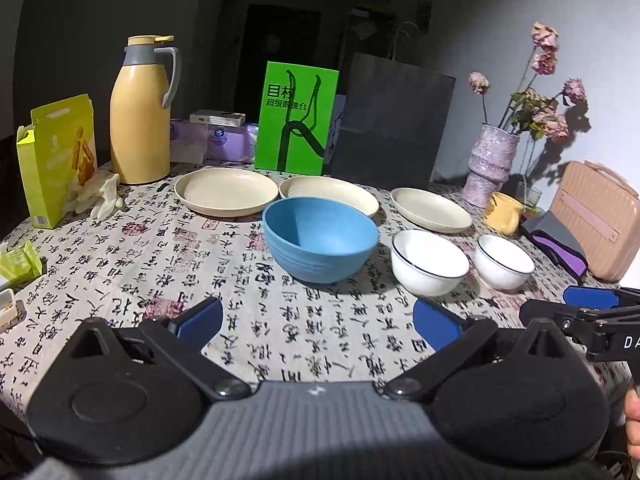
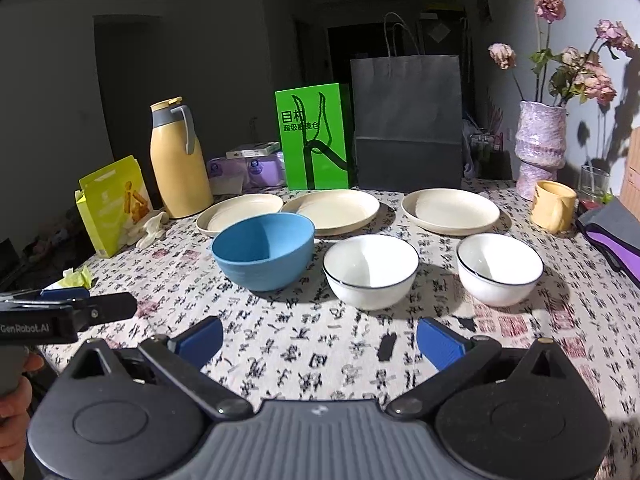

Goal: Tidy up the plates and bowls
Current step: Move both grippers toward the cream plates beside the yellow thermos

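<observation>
A blue bowl (image 1: 320, 238) (image 2: 264, 250) stands mid-table. Right of it are two white bowls with dark rims, one (image 1: 429, 261) (image 2: 371, 270) nearer the centre and one (image 1: 505, 261) (image 2: 498, 268) further right. Behind them lie three cream plates in a row: left (image 1: 226, 191) (image 2: 239, 213), middle (image 1: 332, 189) (image 2: 330, 206), right (image 1: 430, 209) (image 2: 450, 210). My left gripper (image 1: 318, 322) is open and empty, short of the blue bowl. My right gripper (image 2: 320, 340) is open and empty, short of the white bowls.
The table wears a calligraphy-print cloth (image 1: 120, 272). Along the back stand a yellow thermos (image 1: 140, 112), a green box (image 1: 296, 118), a dark paper bag (image 2: 408, 120) and a vase of dried flowers (image 2: 538, 144). A yellow mug (image 2: 554, 206), a snack box (image 1: 60, 160) and a pink case (image 1: 596, 220) flank the dishes.
</observation>
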`<action>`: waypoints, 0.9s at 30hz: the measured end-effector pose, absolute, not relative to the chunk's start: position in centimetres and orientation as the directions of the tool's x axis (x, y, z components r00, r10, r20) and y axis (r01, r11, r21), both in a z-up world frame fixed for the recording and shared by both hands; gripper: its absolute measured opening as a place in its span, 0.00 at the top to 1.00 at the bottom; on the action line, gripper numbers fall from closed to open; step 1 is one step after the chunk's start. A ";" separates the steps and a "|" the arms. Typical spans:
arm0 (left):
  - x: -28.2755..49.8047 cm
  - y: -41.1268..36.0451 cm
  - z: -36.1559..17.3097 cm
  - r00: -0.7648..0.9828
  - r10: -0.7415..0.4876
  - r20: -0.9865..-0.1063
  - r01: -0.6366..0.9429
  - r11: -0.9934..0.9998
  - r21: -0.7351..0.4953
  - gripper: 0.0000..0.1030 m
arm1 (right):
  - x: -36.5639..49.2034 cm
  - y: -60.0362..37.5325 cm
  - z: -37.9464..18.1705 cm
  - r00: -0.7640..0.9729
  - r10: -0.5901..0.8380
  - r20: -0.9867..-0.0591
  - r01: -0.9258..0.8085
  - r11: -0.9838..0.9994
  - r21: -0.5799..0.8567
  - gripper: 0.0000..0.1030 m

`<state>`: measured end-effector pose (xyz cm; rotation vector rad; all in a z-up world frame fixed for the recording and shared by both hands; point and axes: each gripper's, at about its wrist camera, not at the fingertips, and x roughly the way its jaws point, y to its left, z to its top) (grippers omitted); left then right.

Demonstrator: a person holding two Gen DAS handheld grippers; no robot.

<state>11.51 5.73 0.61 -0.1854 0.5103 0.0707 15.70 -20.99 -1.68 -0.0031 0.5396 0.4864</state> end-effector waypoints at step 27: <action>21.3 14.5 4.0 0.839 0.131 -0.528 -0.282 0.934 -0.217 0.00 | 30.7 -11.8 1.9 0.631 0.544 -0.553 -0.526 0.824 0.210 0.00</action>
